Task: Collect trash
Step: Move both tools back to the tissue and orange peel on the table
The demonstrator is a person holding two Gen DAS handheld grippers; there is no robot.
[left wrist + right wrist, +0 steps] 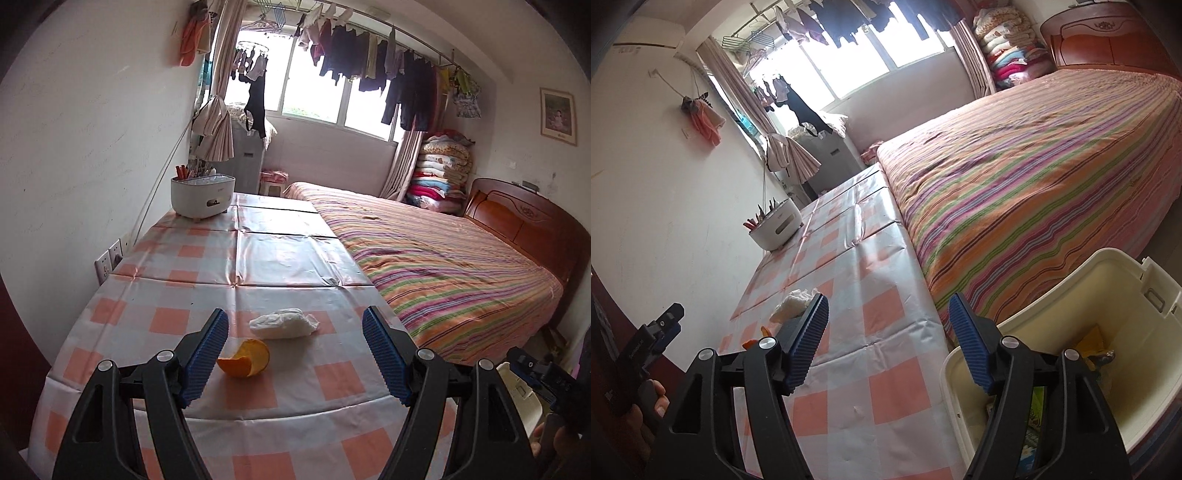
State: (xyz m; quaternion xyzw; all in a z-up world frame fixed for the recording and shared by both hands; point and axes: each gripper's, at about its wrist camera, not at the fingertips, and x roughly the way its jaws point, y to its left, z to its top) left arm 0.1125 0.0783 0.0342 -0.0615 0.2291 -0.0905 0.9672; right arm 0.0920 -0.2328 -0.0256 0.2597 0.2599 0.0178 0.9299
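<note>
1. Left gripper (295, 354): jaws wide apart, nothing held; poised over the near end of the table (288, 258), with both trash items lying ahead between its blue pads.
2. Right gripper (888, 343): jaws parted, empty; hangs at the table edge, its right finger over the rim of the bin.
3. Orange peel (245, 358): curled piece on the checked cloth, just beside the left pad, not touching it. Not collected.
4. Crumpled tissue (284, 324): white wad just beyond the peel, near but apart from it. Not collected.
5. Bin (1126, 295): cream plastic tub between table and bed (1034, 177); holds yellow and green scraps, possibly wrappers, though the gripper hides much of them.
6. Progress: some trash looks binned; peel and tissue remain. Nearest candidate for the left gripper is the peel.
</note>
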